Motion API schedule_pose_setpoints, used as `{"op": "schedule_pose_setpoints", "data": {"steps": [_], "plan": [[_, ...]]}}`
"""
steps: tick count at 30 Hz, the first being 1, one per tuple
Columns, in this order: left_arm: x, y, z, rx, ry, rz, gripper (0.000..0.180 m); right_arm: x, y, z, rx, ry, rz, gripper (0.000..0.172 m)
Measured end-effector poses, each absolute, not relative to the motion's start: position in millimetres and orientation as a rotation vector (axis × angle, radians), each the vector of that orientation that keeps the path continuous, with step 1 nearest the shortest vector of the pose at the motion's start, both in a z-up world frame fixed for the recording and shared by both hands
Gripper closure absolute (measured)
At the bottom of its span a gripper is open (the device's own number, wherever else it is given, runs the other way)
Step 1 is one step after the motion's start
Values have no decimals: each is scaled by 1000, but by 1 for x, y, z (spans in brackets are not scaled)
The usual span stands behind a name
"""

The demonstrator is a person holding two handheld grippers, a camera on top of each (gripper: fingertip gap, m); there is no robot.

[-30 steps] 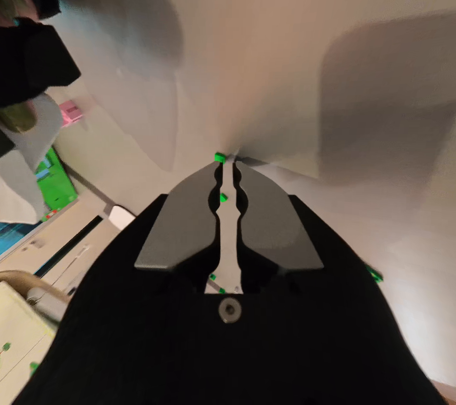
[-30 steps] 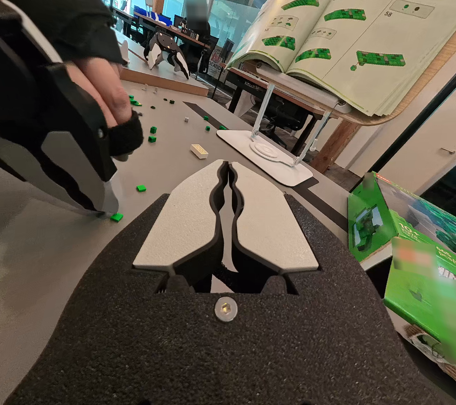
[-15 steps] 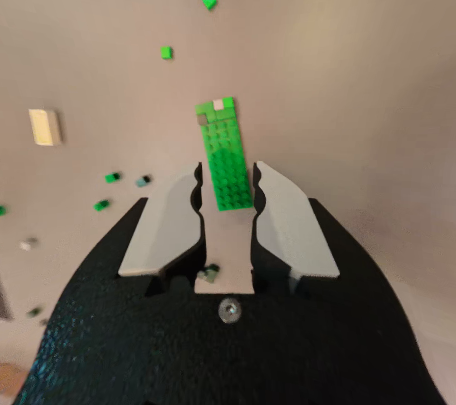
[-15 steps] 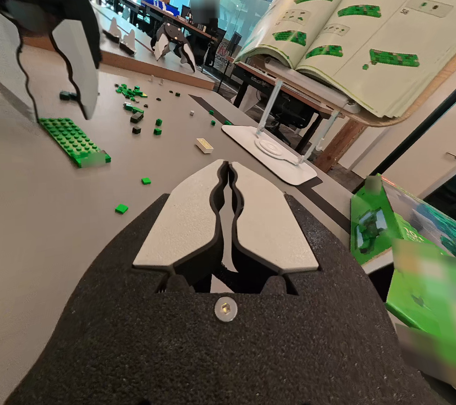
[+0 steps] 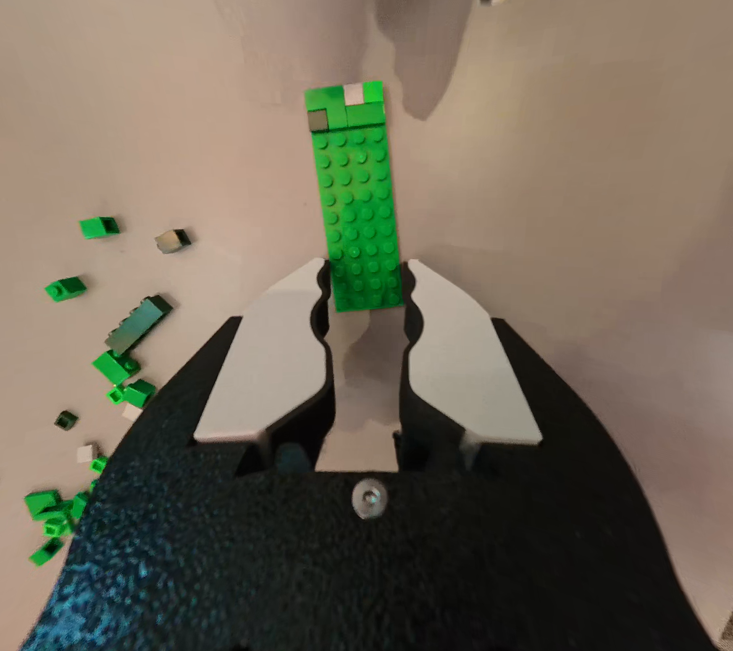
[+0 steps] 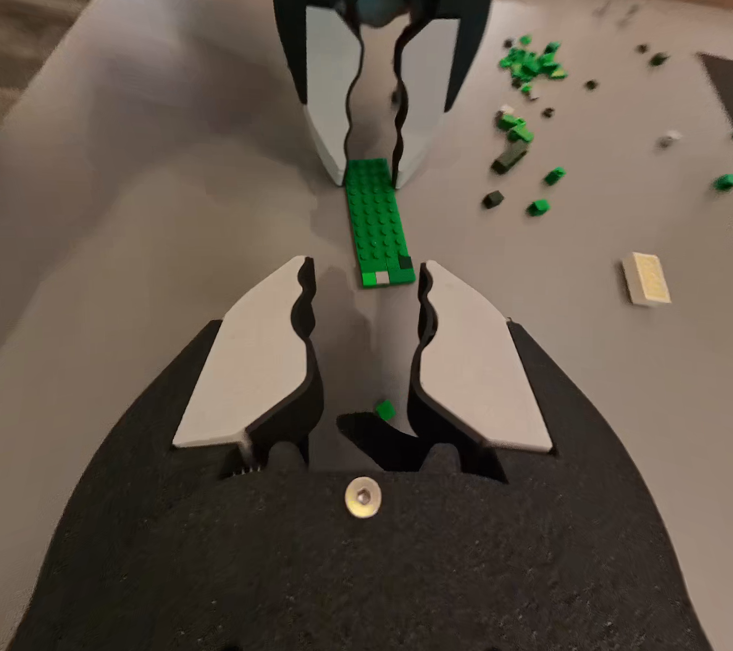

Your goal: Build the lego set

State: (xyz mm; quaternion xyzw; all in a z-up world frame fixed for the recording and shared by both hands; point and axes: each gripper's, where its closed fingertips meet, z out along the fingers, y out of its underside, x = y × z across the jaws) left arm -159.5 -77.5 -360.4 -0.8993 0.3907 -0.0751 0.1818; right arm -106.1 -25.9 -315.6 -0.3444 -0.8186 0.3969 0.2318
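**Green plate lies lengthwise between two facing grippers**

The long green studded plate (image 5: pixel 357 203) lies flat on the grey table (image 5: pixel 555 156). Its long axis runs almost straight from one gripper to the other, so each wrist view looks down its length. The bare studded end points at the left gripper (image 5: pixel 367 265). The end capped with smooth tiles, among them a white tile (image 6: pixel 382 278) and a dark tile (image 6: pixel 404 261), points at the right gripper (image 6: pixel 367 261).

The left gripper is the nearer one. Its fingers straddle the studded end across the short width, and the dark pads sit against both long edges as far as the motion blur allows (no gap shows on either side). The plate is not lifted.

The right gripper is spread wide and holds nothing. The tiled end reaches just between its fingertips, closer to the finger on the right of its view than to the other one, and no pad touches it. A single small green tile (image 6: pixel 385 410) lies on the table under its palm.

Loose green and dark bricks (image 5: pixel 119 354) are scattered to one side, well apart from the plate. A tan brick (image 6: pixel 646 283) lies alone nearer the right gripper.
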Motion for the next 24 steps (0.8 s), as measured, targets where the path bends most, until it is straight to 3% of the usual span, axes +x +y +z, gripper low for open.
{"op": "schedule_pose_setpoints", "data": {"steps": [12,15,19,24], "plan": [[-159,-77,-350,-2326,891,-405,149,-148,-48,-358,-791,-2709,644,118],[-158,-78,-337,-2241,826,-469,149,-152,-49,-359,-758,-2724,607,134],[-159,-75,-332,-2180,738,-515,149,-157,-46,-357,-714,-2714,570,136],[-174,-65,-299,-1995,287,-670,126,-167,-31,-332,-636,-2498,533,137]]}}
